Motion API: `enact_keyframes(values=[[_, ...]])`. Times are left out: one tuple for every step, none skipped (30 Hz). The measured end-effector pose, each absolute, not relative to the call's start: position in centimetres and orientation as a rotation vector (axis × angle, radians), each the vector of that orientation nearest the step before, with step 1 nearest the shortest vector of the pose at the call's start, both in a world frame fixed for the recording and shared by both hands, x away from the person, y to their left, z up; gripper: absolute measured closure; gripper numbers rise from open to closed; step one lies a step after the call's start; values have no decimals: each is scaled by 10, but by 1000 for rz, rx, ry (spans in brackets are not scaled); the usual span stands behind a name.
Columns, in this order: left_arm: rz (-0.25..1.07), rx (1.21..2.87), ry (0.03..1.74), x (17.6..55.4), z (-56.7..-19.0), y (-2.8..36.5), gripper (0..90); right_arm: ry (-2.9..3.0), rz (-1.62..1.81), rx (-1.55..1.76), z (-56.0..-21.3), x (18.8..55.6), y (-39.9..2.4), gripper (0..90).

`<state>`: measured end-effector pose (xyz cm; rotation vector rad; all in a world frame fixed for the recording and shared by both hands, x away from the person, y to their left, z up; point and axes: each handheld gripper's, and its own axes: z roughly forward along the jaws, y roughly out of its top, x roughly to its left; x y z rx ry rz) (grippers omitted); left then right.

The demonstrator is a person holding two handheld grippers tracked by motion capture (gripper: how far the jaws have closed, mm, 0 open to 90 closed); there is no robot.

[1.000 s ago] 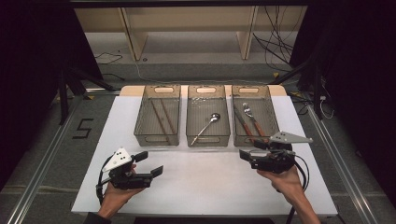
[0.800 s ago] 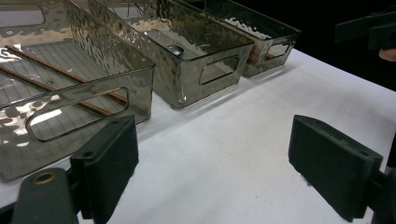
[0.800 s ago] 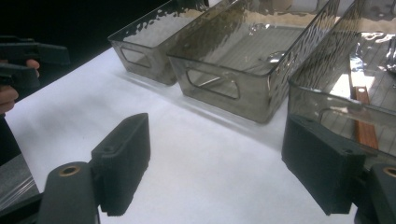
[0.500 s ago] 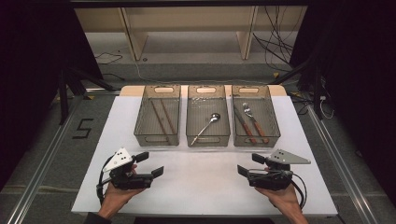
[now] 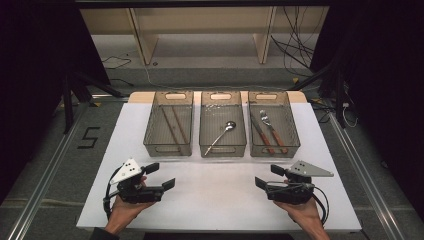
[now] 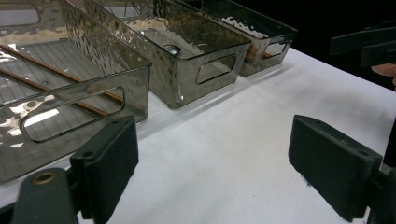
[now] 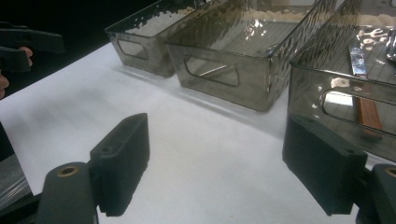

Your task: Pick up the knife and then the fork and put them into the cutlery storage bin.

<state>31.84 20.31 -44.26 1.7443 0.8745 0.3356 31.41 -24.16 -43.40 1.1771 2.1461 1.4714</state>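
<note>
Table: a white table top [image 5: 215,195] lies in front of you, with three smoky clear bins in a row across its far half and bare surface on the near half.
Left bin: the left bin [image 5: 169,123] holds two thin brown chopsticks [image 5: 172,125] lying lengthwise, far to near; in the left gripper view they show through its rippled wall.
Middle bin: the middle bin [image 5: 222,122] holds one metal spoon [image 5: 220,136], bowl toward the far right, handle running to the near left.
Right bin: the right bin [image 5: 272,122] holds a knife [image 5: 261,132] and a fork [image 5: 273,131], both with brown handles, side by side with the handles toward you.
Your left gripper: the left gripper [image 5: 159,176] sits in your left hand [image 5: 124,210] at the near left of the table, low over the white top and pointing right and slightly far. Its jaws stand wide apart with nothing between them; in the left gripper view [image 6: 212,163] you see bare table in the gap.
Your right gripper: the right gripper [image 5: 270,176] sits in your right hand [image 5: 302,212] at the near right, pointing left and slightly far, just in front of the right bin's near wall. Its jaws are also spread wide and hold nothing; the right gripper view [image 7: 215,163] shows white table between them.
Spacing: the two grippers are well apart, facing each other across the bare near half, and neither touches a bin.
Beyond the table: a dark floor [image 5: 100,125] with cables [image 5: 295,50] and the legs of a pale wooden shelf [image 5: 200,30] lies at the far side.
</note>
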Motion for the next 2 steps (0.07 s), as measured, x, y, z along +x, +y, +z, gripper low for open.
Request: enact_keyframes(values=[[336,1744,875,318,-443,203,157,2145,1473,1177,-434,314,-242,238],[336,1745,874,319,-443,203,157,2144,1474,1176,-434,314,-242,237]])
